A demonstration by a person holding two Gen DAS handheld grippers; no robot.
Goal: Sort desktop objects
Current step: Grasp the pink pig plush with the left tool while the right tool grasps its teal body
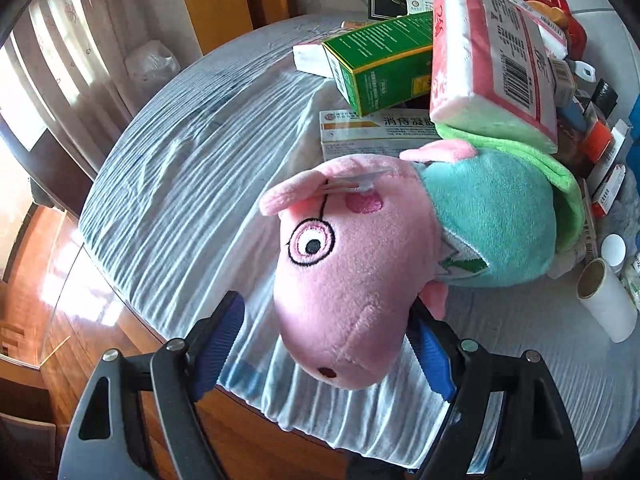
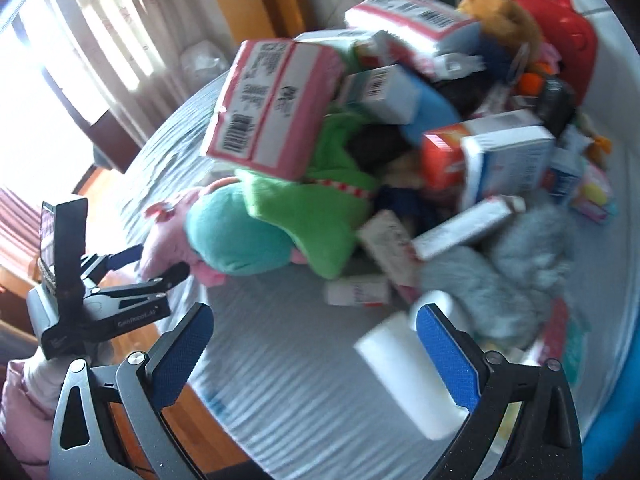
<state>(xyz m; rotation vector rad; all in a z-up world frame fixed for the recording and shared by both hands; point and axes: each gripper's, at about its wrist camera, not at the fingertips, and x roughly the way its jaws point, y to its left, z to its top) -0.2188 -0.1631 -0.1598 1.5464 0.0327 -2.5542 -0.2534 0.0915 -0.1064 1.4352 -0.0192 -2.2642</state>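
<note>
We see a pink plush pig [image 1: 344, 280] in a teal shirt, 1 embroidered eye showing, its snout between our left gripper [image 1: 324, 344]'s spread jaws; the right gripper [image 2: 312, 344] is spread too, pinching nothing. At 12 o'clock, a white box [image 1: 380, 130] reads "消痔".

Pink pig plush [image 1: 344, 280] in teal dress lay on its side — snout toward the cloth's edge, body under a pink-and-white tissue pack [image 1: 496, 60].

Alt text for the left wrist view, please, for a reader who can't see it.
The left gripper has its open blue-padded fingers either side of a pink pig plush toy's snout on a striped cloth. Behind it lie a green box, a pink tissue pack and other clutter.
</note>
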